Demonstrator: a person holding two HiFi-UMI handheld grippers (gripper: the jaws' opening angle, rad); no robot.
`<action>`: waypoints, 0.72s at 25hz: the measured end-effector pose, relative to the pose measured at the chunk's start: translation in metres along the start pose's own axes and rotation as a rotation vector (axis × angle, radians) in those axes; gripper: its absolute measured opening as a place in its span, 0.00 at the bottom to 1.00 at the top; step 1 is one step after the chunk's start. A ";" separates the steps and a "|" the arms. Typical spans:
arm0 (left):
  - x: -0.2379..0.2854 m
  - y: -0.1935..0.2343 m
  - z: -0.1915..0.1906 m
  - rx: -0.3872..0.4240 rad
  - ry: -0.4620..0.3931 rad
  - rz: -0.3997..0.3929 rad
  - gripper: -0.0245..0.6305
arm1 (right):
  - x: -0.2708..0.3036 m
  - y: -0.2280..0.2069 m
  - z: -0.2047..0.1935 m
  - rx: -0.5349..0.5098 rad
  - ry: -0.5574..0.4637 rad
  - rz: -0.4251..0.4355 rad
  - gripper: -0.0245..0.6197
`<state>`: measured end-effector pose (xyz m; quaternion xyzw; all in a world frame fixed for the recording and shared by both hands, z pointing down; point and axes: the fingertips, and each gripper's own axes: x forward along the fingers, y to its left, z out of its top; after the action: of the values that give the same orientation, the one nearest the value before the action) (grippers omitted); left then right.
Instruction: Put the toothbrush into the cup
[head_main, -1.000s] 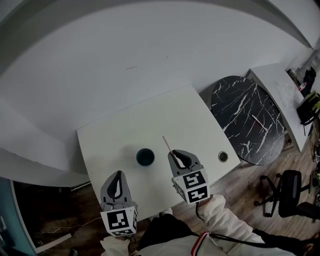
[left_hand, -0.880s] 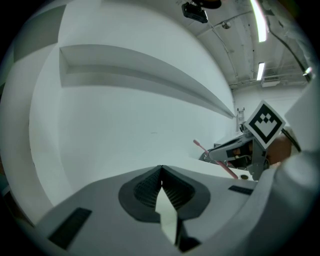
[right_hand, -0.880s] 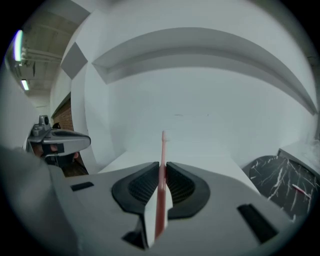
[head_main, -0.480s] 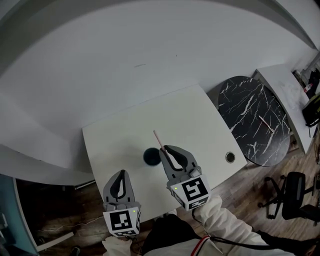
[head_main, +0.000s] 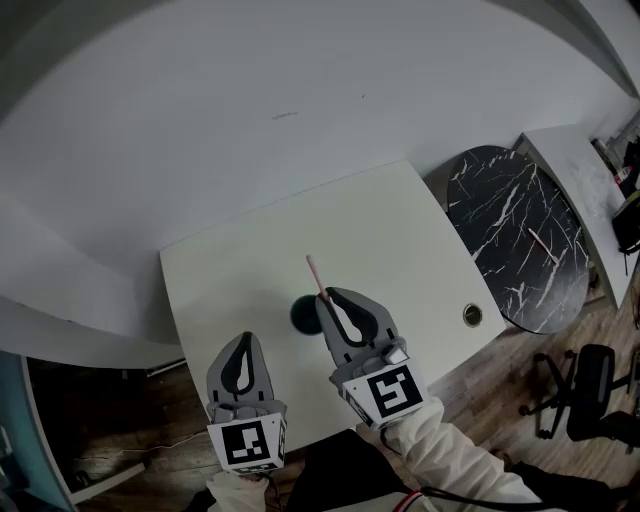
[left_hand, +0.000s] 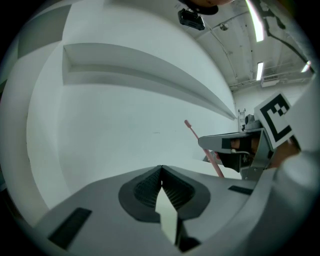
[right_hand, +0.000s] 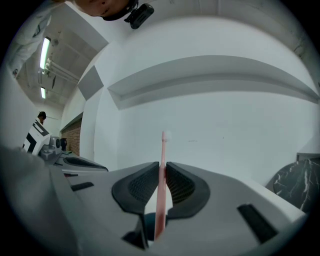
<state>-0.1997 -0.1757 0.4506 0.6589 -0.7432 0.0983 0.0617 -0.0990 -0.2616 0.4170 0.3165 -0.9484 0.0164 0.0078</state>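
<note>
A pink toothbrush (head_main: 314, 275) stands almost upright, pinched between the jaws of my right gripper (head_main: 328, 301), its bristle end up. In the right gripper view the toothbrush (right_hand: 162, 170) runs up through the shut jaws, its lower end over the dark cup (right_hand: 150, 220) glimpsed below. The dark cup (head_main: 303, 314) stands on the white table (head_main: 400, 240), just left of the right gripper and partly hidden by it. My left gripper (head_main: 240, 358) hangs shut and empty at the table's near edge. The left gripper view shows the toothbrush (left_hand: 202, 145) held by the right gripper (left_hand: 220, 145).
A round black marble table (head_main: 520, 235) stands right of the white table. A small round cable hole (head_main: 472, 315) sits near the white table's right corner. An office chair (head_main: 590, 395) is on the wooden floor at the right. A white wall lies behind.
My right gripper has moved left and up with the toothbrush, from right of the cup to right beside and over it. The left gripper has hardly moved.
</note>
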 end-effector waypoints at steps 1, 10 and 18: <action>0.002 -0.001 -0.001 -0.001 -0.002 -0.001 0.05 | 0.000 0.000 -0.001 0.000 -0.011 -0.001 0.11; 0.020 -0.006 -0.015 0.005 -0.009 -0.014 0.05 | 0.011 -0.003 -0.015 0.003 -0.079 -0.006 0.11; 0.036 -0.004 -0.034 -0.017 -0.005 -0.014 0.05 | 0.023 -0.003 -0.029 -0.016 -0.146 0.000 0.11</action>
<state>-0.2011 -0.2033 0.4916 0.6638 -0.7395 0.0900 0.0663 -0.1160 -0.2766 0.4467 0.3169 -0.9465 -0.0141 -0.0588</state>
